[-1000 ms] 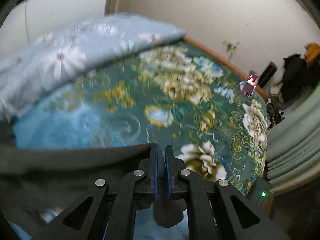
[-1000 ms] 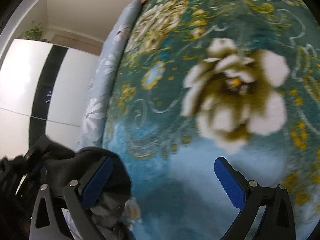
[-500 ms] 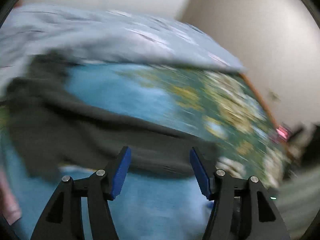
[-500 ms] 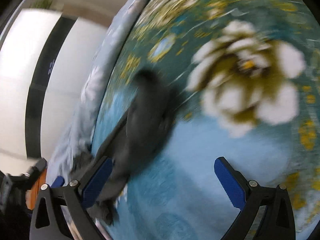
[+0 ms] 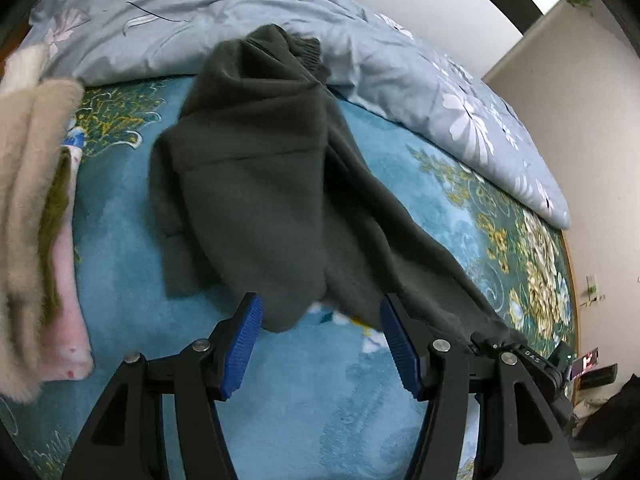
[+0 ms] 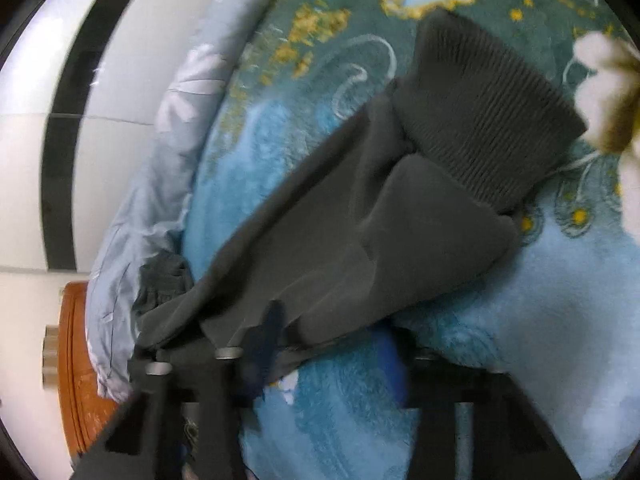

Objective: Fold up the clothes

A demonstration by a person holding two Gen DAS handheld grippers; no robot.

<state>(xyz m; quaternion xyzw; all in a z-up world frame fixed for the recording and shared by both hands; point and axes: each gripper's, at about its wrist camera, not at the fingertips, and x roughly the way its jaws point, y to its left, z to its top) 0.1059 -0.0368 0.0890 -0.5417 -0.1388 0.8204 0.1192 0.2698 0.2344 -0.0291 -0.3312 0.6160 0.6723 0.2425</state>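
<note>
A dark grey-green garment [image 5: 272,184] lies crumpled on the blue floral bedspread [image 5: 328,408], one long part trailing to the right. My left gripper [image 5: 322,340] is open just short of its near edge, with only the hem's tip between the fingers. In the right wrist view the same garment [image 6: 360,232] shows a ribbed cuff [image 6: 484,120] at the upper right. My right gripper [image 6: 330,352] is blurred and low over the garment's near edge. Its fingers stand apart with bedspread showing between them, and the left finger touches the cloth.
A stack of folded beige, olive and pink clothes [image 5: 36,216] sits at the left. A light-blue flowered duvet [image 5: 360,52] is bunched along the back. A wooden bed frame [image 6: 76,364] and a white wall lie beyond it.
My left gripper has opened and let go of the garment, which now lies on the bed. The right gripper has swung over the garment and its fingers have come closer together.
</note>
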